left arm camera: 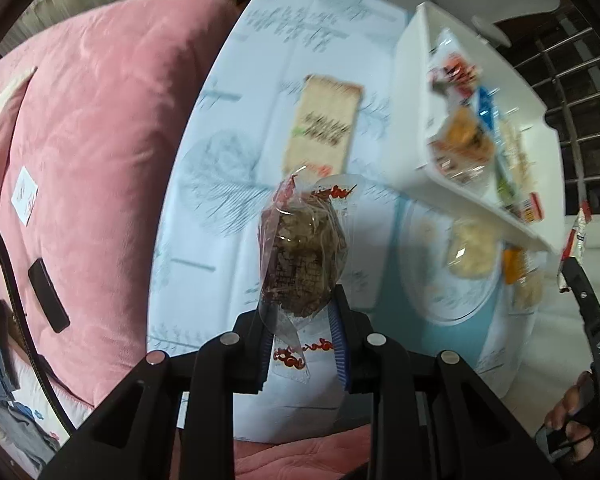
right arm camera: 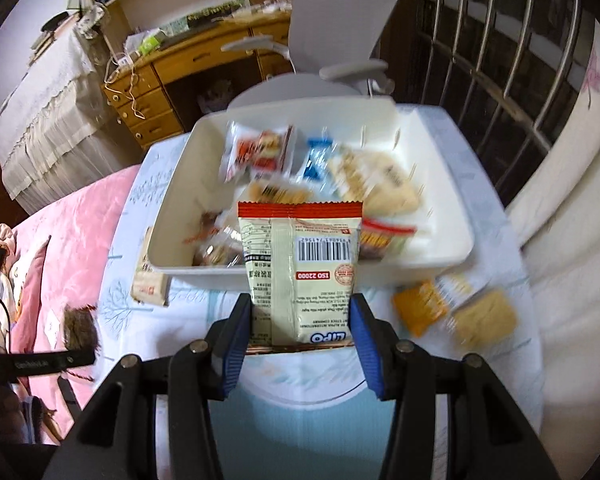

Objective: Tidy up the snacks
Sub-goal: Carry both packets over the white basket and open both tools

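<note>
**Right wrist view: both grippers loaded, white bin just ahead**

Right wrist view shows my right gripper (right arm camera: pixel 300 320) closed on the cream LiPO packet (right arm camera: pixel 300 268), blue pads pressing its two side edges, red crimped end pointing forward; I judge that edge grip keeps it flat for dropping into the white bin (right arm camera: pixel 428 258), which sits just beyond on the pale tablecloth (right arm camera: pixel 500 360) and already holds several snacks; an orange packet (right arm camera: pixel 418 308) and a beige packet (right arm camera: pixel 150 280) lie loose beside the bin.

My left gripper (left arm camera: pixel 302 320) pinches a clear-wrapped brown snack (left arm camera: pixel 300 260) by its lower end, upright above the cloth; the bin is to its right, tilted in this view; both grippers are aimed forward and slightly down.
</note>
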A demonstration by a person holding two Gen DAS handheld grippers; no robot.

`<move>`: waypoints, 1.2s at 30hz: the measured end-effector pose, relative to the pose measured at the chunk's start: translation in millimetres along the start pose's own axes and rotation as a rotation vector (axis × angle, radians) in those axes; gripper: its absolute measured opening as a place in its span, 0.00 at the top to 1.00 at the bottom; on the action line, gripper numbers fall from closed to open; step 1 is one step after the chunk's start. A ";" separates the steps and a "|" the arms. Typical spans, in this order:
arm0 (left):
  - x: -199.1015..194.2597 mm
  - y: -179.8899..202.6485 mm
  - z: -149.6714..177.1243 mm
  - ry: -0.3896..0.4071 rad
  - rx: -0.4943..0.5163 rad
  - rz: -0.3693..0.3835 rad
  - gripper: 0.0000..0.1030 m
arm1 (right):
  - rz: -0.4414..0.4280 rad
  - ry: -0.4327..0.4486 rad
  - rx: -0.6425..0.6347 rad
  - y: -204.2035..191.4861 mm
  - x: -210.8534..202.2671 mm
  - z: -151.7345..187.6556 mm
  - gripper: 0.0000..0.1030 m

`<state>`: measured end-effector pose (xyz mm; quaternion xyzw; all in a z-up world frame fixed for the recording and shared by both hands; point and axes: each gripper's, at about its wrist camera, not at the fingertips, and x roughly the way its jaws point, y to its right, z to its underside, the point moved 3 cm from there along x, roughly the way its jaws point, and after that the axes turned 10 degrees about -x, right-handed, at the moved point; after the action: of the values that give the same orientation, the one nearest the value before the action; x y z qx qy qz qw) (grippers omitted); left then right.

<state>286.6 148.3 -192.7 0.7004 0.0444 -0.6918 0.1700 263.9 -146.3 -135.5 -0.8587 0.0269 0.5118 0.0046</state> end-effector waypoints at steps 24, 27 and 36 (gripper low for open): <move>-38.4 198.5 -26.6 0.192 0.206 0.156 0.75 | -0.068 0.141 -0.058 92.1 19.5 -43.4 0.52; -39.0 209.5 -26.7 0.216 0.231 0.161 0.40 | -0.081 0.135 -0.011 98.3 26.4 -44.6 0.46; -42.6 203.1 -9.8 0.207 0.267 0.181 0.32 | -0.030 0.130 0.025 104.5 20.0 -30.3 0.32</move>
<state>354.7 -32.0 -115.0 0.7853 -0.0937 -0.5977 0.1313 294.7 -252.5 -136.6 -0.8903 0.0209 0.4543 0.0212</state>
